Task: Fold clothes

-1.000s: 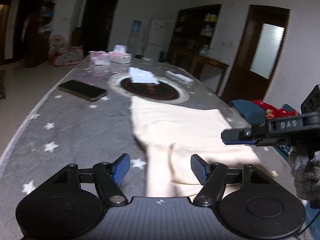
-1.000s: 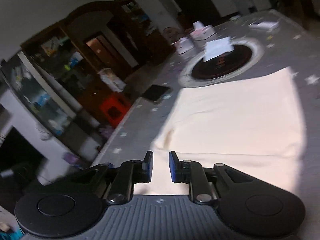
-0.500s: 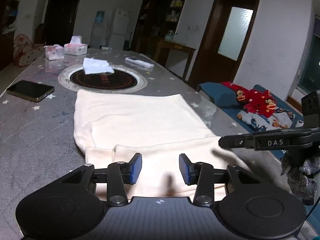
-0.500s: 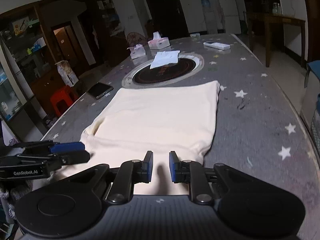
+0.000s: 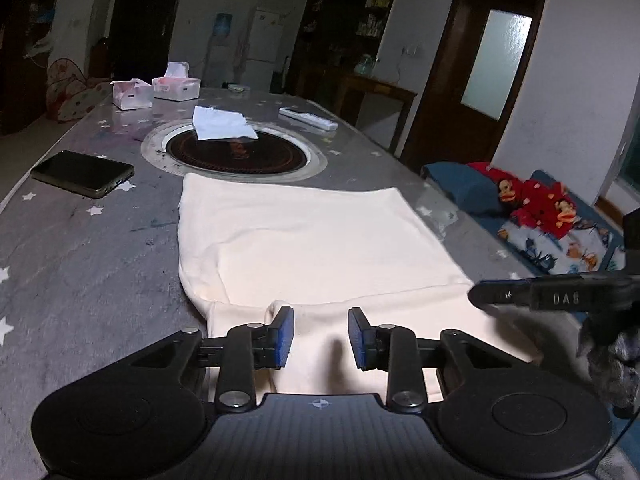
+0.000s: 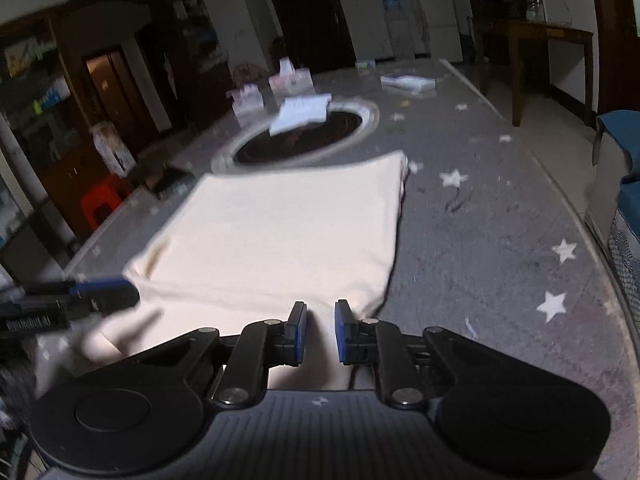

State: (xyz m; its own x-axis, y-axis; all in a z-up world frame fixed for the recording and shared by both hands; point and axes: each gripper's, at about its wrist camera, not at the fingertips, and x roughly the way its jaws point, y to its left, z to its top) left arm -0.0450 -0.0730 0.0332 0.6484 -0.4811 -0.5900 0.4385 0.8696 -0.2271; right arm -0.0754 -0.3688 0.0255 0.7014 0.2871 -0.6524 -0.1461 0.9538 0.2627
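Observation:
A cream garment point(image 5: 312, 240) lies flat on the grey star-patterned table, partly folded, with its near edge under both grippers. It also shows in the right wrist view point(image 6: 280, 232). My left gripper point(image 5: 320, 336) is open, its blue pads apart over the near left edge of the cloth, holding nothing. My right gripper point(image 6: 320, 330) has a narrow gap between its pads, over the near right edge of the cloth; no cloth shows pinched in it. The right gripper also shows at the right of the left wrist view point(image 5: 552, 298), and the left gripper at the left of the right wrist view point(image 6: 68, 300).
A round dark hotplate point(image 5: 236, 152) with a white folded cloth point(image 5: 220, 124) on it lies beyond the garment. A phone point(image 5: 82, 172) lies at the left. Two tissue boxes point(image 5: 176, 86) and a remote point(image 5: 308, 118) stand farther back. The table's right edge point(image 6: 592, 248) is near.
Both grippers have come down to the near edge of the garment. The left gripper's pads have closed in from wide open. The right view has swung to face along the table.

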